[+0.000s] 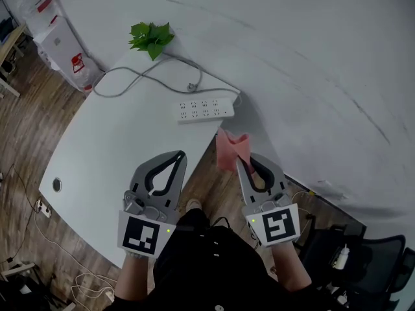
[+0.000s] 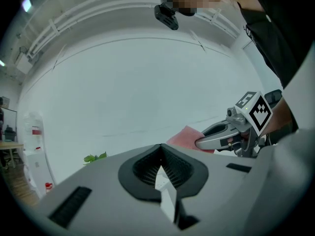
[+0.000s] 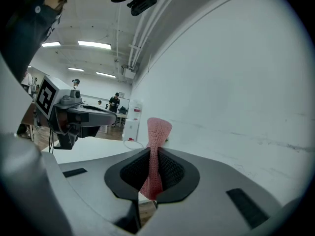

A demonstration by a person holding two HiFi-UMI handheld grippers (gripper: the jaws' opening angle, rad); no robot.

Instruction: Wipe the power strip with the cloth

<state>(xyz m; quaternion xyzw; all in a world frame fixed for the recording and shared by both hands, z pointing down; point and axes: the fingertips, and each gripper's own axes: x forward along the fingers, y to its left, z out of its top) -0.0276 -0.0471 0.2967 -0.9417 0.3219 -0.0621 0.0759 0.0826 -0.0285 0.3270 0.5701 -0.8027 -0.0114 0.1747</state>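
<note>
A white power strip (image 1: 205, 109) lies flat at the far right of the white table (image 1: 110, 154), its grey cable (image 1: 139, 76) looping away behind it. My right gripper (image 1: 241, 162) is shut on a pink cloth (image 1: 231, 148), held in the air off the table's right edge, nearer to me than the strip. In the right gripper view the cloth (image 3: 157, 132) stands up pinched between the jaws of that gripper (image 3: 151, 156). My left gripper (image 1: 179, 155) hovers over the table's near right part, shut with nothing in it (image 2: 160, 156).
A green plant (image 1: 151, 37) sits at the table's far corner. A water dispenser (image 1: 55, 28) stands on the wooden floor at the far left. A white wall runs along the right. An office chair (image 1: 369, 258) is at the lower right, cords (image 1: 39, 206) on the floor to the left.
</note>
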